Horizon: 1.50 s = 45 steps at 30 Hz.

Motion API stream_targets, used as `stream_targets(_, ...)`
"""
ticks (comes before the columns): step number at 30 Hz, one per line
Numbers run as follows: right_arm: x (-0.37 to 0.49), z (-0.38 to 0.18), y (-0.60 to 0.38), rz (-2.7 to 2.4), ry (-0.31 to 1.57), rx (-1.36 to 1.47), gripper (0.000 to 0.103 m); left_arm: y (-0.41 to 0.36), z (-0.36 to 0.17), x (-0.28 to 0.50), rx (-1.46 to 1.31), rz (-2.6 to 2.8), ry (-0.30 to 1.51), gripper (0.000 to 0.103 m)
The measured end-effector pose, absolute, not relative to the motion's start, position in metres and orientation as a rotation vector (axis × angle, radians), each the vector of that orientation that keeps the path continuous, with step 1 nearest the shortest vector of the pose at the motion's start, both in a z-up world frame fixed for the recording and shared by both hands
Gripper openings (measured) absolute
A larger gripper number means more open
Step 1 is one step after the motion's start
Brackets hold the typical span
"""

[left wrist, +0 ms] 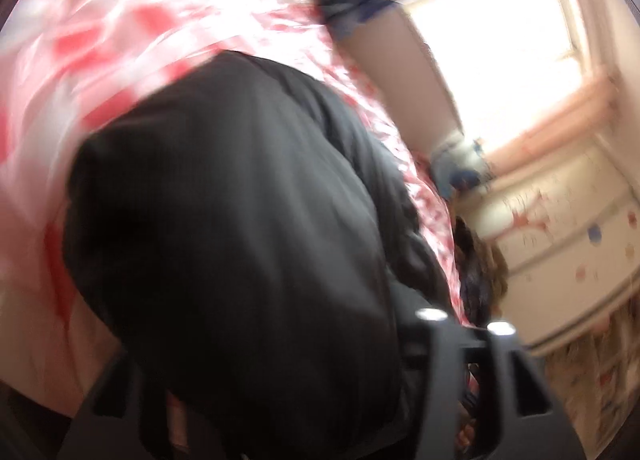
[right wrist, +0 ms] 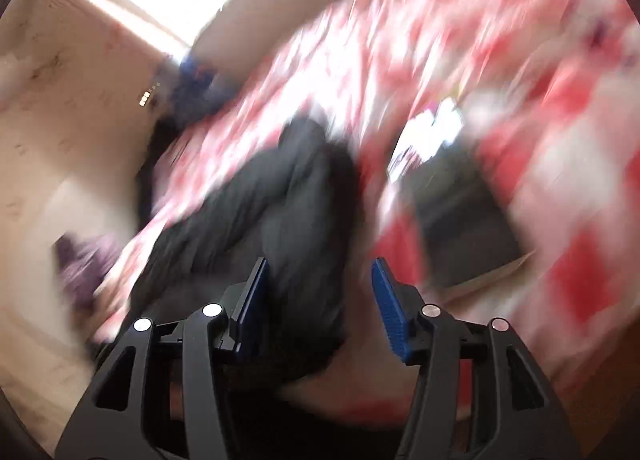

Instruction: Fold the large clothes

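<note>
Two views, both blurred. Biggest thing: red-and-white checked bedspread (right wrist: 460, 72), w/ the dark garment (left wrist: 240, 220) lying bunched on it. We judge folding barely begun: it's heaped, creased, no flat panel or crisp edge yet, so spreading and all folds are left. Fabric looks soft, matte, near black. Our right gripper (right wrist: 318, 300) has jaws apart; cloth lies between, pads not pressing. Left gripper (left wrist: 320, 392) is buried under the cloth, so we can't tell its state.
</note>
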State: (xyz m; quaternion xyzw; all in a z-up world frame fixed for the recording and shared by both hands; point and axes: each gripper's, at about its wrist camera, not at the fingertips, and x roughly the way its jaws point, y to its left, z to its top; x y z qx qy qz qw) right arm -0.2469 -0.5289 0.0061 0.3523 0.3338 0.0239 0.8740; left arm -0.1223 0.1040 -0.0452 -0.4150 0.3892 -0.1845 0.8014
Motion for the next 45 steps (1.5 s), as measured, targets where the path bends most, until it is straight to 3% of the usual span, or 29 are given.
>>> stream_targets(5, -0.162, 0.083, -0.423, 0.187, 0.655, 0.343, 0.076, 0.095, -0.047, -0.114, -0.944, -0.357, 0.827, 0.077)
stream_targets(9, -0.052, 0.064, -0.309, 0.283, 0.802, 0.133, 0.078, 0.095, -0.044, -0.115, -0.913, -0.361, 0.805, 0.077)
stream_targets(11, -0.014, 0.036, -0.272, 0.260, 0.877, 0.094, 0.078, 0.101, -0.043, -0.112, -0.917, -0.377, 0.793, 0.071)
stream_targets(12, -0.001, 0.019, -0.258, 0.238, 0.914, 0.057, 0.079, 0.100, -0.045, -0.110, -0.915, -0.388, 0.793, 0.060)
stream_targets(14, 0.023, -0.026, -0.240, 0.234, 1.016, -0.008, 0.085, 0.099, -0.050, -0.105, -0.920, -0.420, 0.781, 0.056)
stream_targets(16, 0.025, -0.035, -0.238, 0.226, 1.036, -0.019, 0.085, 0.096, -0.045, -0.103, -0.897, -0.423, 0.772, 0.048)
stream_targets(22, -0.053, 0.018, -0.244, 0.290, 0.904, -0.017, 0.085, 0.105, -0.056, -0.104, -0.992, -0.407, 0.786, 0.050)
stream_targets(27, -0.066, -0.017, -0.224, 0.299, 0.970, -0.174, 0.092, 0.088, -0.046, -0.100, -0.923, -0.412, 0.753, 0.052)
stream_targets(33, -0.118, 0.022, -0.234, 0.323, 0.875, -0.111, 0.092, 0.104, -0.057, -0.115, -0.905, -0.402, 0.738, 0.050)
stream_targets(36, -0.117, -0.009, -0.219, 0.349, 1.024, -0.193, 0.093, 0.100, -0.054, -0.115, -0.888, -0.407, 0.726, 0.049)
stream_targets(42, -0.134, 0.025, -0.229, 0.356, 0.935, -0.140, 0.093, 0.092, -0.032, -0.118, -0.798, -0.383, 0.678, 0.043)
stream_targets(45, -0.145, 0.010, -0.212, 0.406, 0.993, -0.207, 0.094, 0.081, -0.020, -0.118, -0.735, -0.380, 0.663, 0.043)
